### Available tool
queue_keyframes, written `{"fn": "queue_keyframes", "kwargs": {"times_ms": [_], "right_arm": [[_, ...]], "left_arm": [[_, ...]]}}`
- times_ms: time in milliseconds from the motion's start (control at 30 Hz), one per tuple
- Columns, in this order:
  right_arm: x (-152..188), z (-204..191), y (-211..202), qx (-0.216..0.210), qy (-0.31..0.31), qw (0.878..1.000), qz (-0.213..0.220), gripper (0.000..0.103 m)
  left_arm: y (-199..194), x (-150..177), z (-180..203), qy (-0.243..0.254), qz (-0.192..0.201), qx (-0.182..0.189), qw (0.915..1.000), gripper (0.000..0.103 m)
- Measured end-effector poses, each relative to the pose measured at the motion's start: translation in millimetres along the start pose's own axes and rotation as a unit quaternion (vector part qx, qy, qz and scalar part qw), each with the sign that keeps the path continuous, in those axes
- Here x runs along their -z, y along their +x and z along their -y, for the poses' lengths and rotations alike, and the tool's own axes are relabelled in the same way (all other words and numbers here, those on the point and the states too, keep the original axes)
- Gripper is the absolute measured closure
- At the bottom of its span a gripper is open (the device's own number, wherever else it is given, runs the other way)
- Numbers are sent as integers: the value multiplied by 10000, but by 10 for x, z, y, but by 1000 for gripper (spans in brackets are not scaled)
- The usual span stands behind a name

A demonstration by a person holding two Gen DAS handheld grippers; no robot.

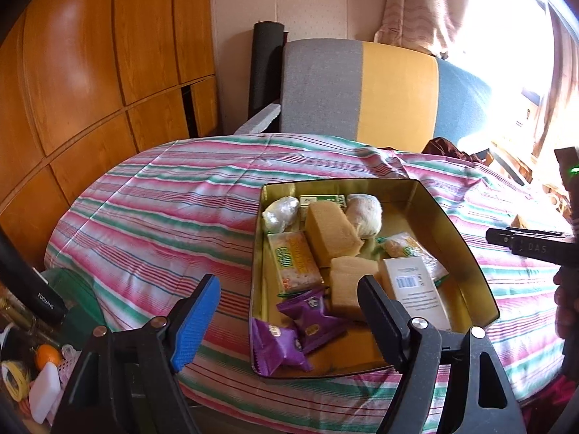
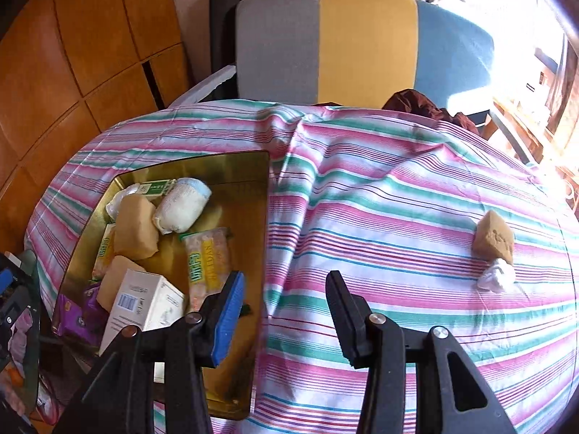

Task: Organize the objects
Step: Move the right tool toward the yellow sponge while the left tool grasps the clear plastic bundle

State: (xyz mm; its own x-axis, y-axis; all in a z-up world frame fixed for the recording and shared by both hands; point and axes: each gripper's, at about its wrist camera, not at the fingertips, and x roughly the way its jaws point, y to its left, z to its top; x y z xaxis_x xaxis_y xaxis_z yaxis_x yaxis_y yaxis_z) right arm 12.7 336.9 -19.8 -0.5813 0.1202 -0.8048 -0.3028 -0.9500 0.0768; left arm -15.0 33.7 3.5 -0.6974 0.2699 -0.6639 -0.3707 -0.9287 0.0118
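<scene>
Left gripper (image 1: 289,307) hangs over the near rim of the gold tin (image 1: 459,224), its jaws apart and nothing between them. From the left wrist view the tin holds two purple packets (image 1: 307,318), two tan blocks (image 1: 331,233), two white wrapped bundles (image 1: 363,215), two clear snack packs (image 1: 295,262), one white box (image 1: 412,282) and a green-and-white carton (image 1: 322,199) at the back. Items crowd the tin's left and middle; its right side and far right corner show bare metal. The tin sits on a striped cloth (image 1: 163,195) with a broad open stretch to its left. At the right edge the right gripper (image 1: 521,240) comes in from the side, seen edge-on. Behind stand a wooden wardrobe (image 1: 90,72) and a grey, yellow and blue headboard (image 1: 362,86); clutter with an orange (image 1: 47,356) lies low at the left.

From the right wrist view, the right gripper (image 2: 286,307) is also parted and empty, poised over the cloth (image 2: 380,217) just beside the tin's right wall (image 2: 266,217). Two things lie outside the tin, well apart from it at the far right: one brown block (image 2: 494,238) and, touching it, one crumpled white wad (image 2: 497,276). Between tin and block the cloth is bare, with one raised fold. Bright window light floods the upper right.
</scene>
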Motion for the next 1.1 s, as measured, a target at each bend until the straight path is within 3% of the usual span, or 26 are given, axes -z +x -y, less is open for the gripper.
{"fn": "queue_keyframes", "kwargs": {"times_ms": [333,633,867,967,1100], "right_arm": [[138,1234,-180,797,1033,9914,82,56],[340,2396,-362,1543,2199,9629,262,56],[660,2965,-386,1463,3368,9297,306,56],[702,3033,-439,1360,3599,9222,387,56],[708,3032,-483,1195,3681,9210,456,56]], "left_arm": [[28,-142,562,634,30,429,9971,24],[120,-315,1332,1297,-13,1025,9862,24],[287,-390,2235,1880,-280,1648,9678,24],[430,-404,2685,2037,-539,2028,9563,24],[668,-406,3290,2302,-779,2388,9402,25]]}}
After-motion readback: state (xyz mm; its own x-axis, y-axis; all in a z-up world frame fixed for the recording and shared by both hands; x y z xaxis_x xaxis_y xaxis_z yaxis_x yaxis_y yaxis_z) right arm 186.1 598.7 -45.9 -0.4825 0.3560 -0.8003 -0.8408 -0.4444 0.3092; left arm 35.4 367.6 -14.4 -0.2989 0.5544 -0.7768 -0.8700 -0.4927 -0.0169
